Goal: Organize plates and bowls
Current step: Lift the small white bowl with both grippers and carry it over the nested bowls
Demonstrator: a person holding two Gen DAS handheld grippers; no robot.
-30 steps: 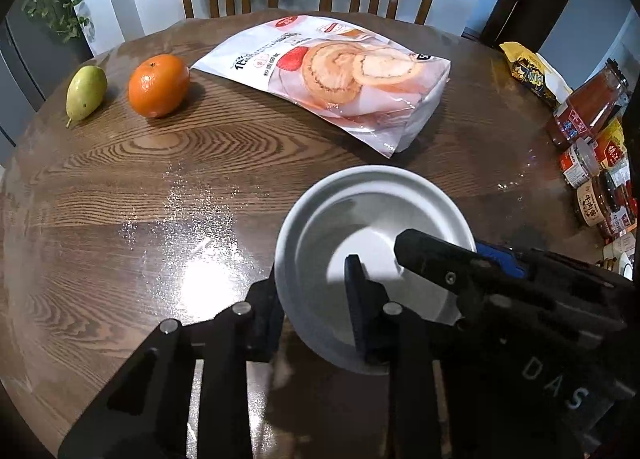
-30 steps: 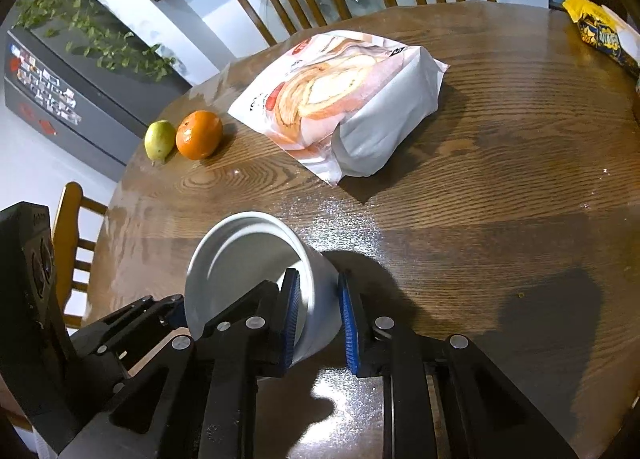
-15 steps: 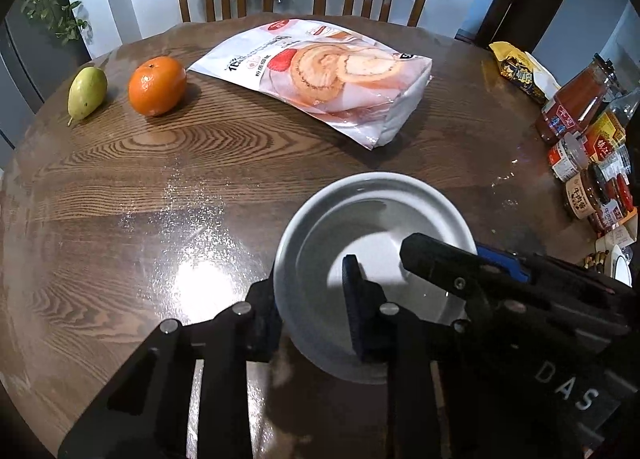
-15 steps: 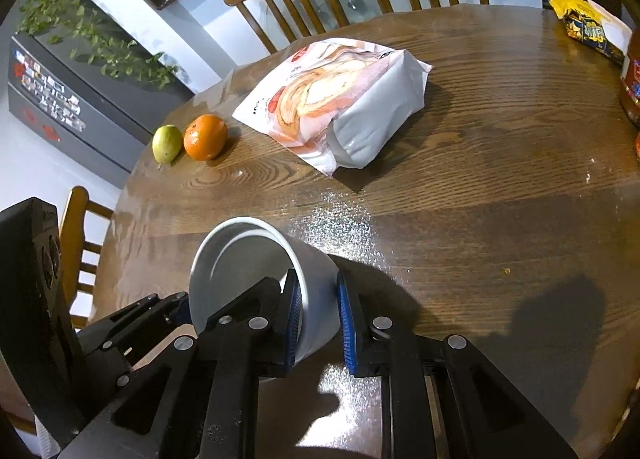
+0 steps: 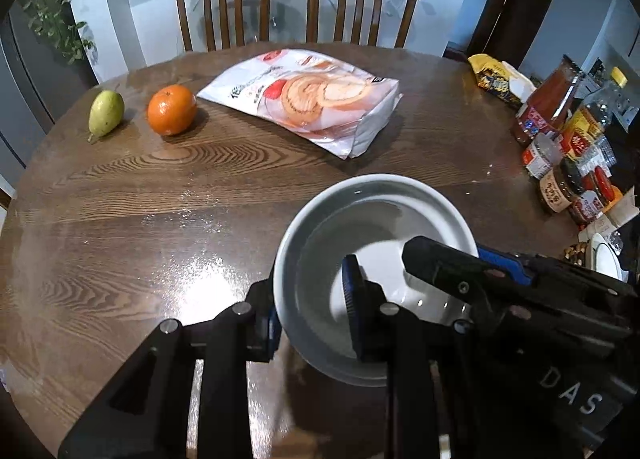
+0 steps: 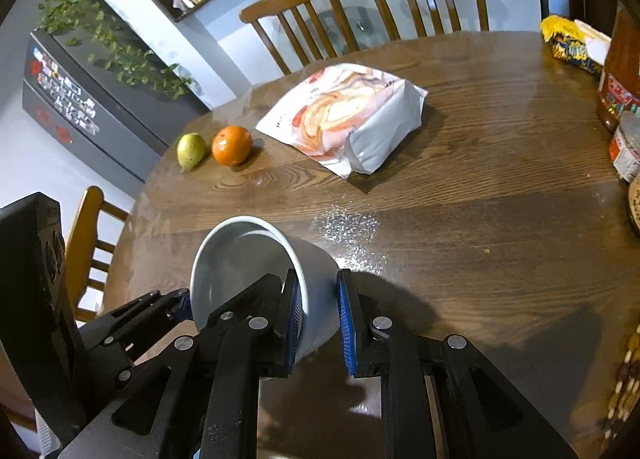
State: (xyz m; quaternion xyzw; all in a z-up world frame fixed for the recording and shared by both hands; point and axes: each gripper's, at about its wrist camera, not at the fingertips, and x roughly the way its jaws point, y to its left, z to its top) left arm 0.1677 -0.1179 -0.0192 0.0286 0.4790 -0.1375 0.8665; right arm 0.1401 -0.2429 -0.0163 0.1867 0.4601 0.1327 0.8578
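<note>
A white bowl (image 5: 372, 227) is held above the round wooden table (image 5: 160, 187), gripped from both sides. My left gripper (image 5: 314, 311) is shut on its near-left rim, one finger outside and one inside. My right gripper (image 6: 318, 315) is shut on the opposite wall of the bowl (image 6: 256, 255), one finger inside and one outside. The right gripper also shows in the left wrist view (image 5: 472, 275), reaching into the bowl from the right. The left gripper shows in the right wrist view (image 6: 160, 307) at the bowl's left.
A cake-roll snack bag (image 5: 308, 95) lies mid-table. An orange (image 5: 172, 109) and a pear (image 5: 105, 111) sit at the far left. Jars and sauce bottles (image 5: 560, 147) crowd the right edge, with a yellow snack packet (image 5: 496, 79). Two chairs (image 5: 296, 3) stand behind.
Both grippers have lifted the bowl and drawn back from the table; the bag and fruit now look farther away. The grips on the bowl are unchanged.
</note>
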